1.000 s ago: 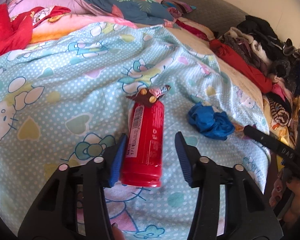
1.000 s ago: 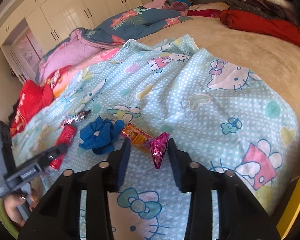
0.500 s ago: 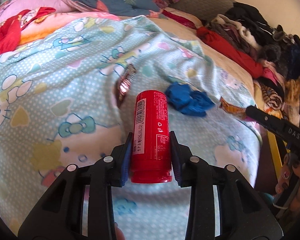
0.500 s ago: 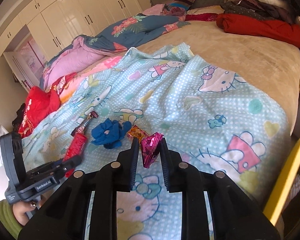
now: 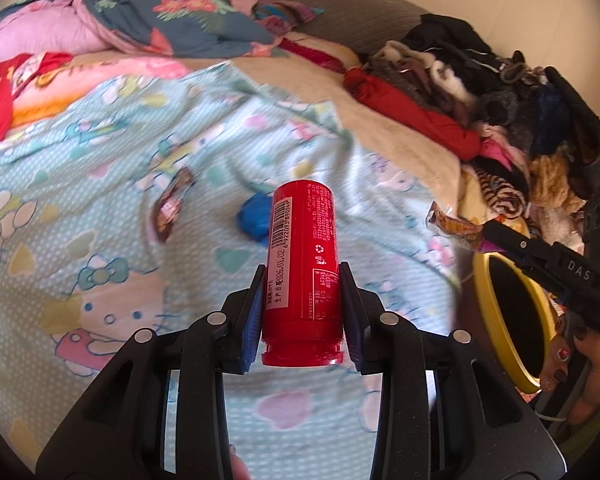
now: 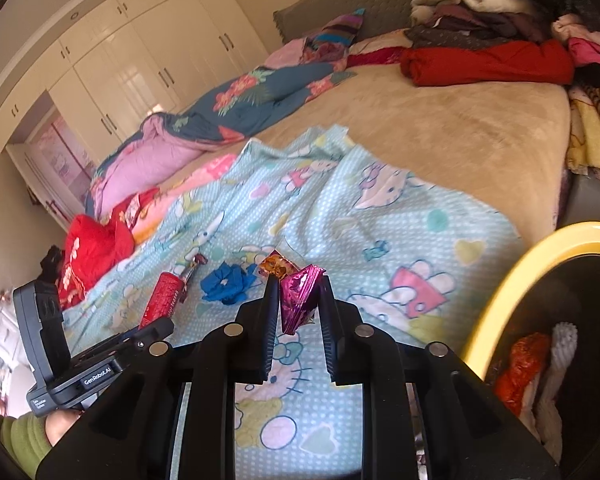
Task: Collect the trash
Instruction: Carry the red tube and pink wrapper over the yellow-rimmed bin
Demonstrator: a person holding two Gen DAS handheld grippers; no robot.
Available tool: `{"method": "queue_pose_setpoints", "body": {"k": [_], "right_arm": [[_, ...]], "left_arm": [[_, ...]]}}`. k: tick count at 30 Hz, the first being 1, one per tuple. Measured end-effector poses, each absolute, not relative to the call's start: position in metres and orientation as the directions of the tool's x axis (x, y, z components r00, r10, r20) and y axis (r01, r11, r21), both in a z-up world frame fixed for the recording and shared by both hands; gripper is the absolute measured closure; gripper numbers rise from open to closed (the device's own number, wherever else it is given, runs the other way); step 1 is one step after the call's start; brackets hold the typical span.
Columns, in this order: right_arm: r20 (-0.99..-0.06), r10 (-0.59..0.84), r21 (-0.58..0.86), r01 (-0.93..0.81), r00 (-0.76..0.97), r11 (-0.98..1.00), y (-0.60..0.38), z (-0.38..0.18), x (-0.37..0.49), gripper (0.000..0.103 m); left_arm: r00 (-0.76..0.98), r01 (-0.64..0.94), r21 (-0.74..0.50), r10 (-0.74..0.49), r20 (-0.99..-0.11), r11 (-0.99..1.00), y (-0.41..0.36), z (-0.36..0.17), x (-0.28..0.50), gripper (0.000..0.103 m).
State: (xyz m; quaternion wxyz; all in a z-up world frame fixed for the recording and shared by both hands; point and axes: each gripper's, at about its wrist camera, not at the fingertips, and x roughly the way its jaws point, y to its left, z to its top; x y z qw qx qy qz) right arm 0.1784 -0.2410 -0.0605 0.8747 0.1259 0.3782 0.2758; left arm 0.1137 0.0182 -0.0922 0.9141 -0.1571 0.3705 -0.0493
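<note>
trash in hand first: left gripper [image 5: 302, 312] clenched on a red can [image 5: 302, 276] at its lower half, rigid, light, likely slippery. right gripper [image 6: 299, 312] pinched a crinkly magenta foil wrapper [image 6: 300, 296], weightless, easily slipped. beyond, on the bed's blanket [image 6: 380, 216], lay a blue crumpled glove [image 6: 226, 284], soft, graspable anywhere.
</note>
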Motion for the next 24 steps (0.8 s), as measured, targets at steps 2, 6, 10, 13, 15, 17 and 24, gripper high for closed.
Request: {"method": "queue_pose_setpoints", "body": {"k": [2, 6, 10, 13, 15, 17, 24], "right_arm": [[-0.588, 0.572, 0.429, -0.378, 0.572, 0.82, -0.249, -0.057, 0.175, 0.085], [-0.574, 0.56, 0.431, -0.361, 0.597, 0.827, -0.265, -0.05, 0.168, 0.085], [-0.559, 0.551, 0.434, -0.347, 0.619, 0.831, -0.279, -0.043, 0.164, 0.085], [-0.547, 0.544, 0.44, -0.334, 0.637, 0.833, -0.291, -0.038, 0.158, 0.085], [-0.543, 0.535, 0.438, -0.325, 0.648, 0.838, -0.298, -0.035, 0.155, 0.085], [-0.538, 0.527, 0.439, -0.315, 0.658, 0.841, -0.306, -0.033, 0.153, 0.085], [-0.535, 0.487, 0.435, -0.268, 0.691, 0.859, -0.333, -0.03, 0.142, 0.085]], "left_arm": [[0.727, -0.01, -0.328, -0.218, -0.651, 0.945, 0.011, -0.086, 0.113, 0.076], [0.74, 0.026, -0.323, -0.235, -0.63, 0.946, -0.002, -0.075, 0.112, 0.076], [0.749, 0.062, -0.313, -0.252, -0.613, 0.948, -0.017, -0.064, 0.111, 0.076], [0.751, 0.086, -0.31, -0.266, -0.604, 0.947, -0.027, -0.059, 0.111, 0.076], [0.751, 0.1, -0.311, -0.277, -0.6, 0.945, -0.033, -0.057, 0.111, 0.076], [0.749, 0.112, -0.312, -0.286, -0.597, 0.943, -0.038, -0.056, 0.111, 0.076], [0.744, 0.158, -0.318, -0.324, -0.584, 0.935, -0.059, -0.051, 0.111, 0.076]]}}
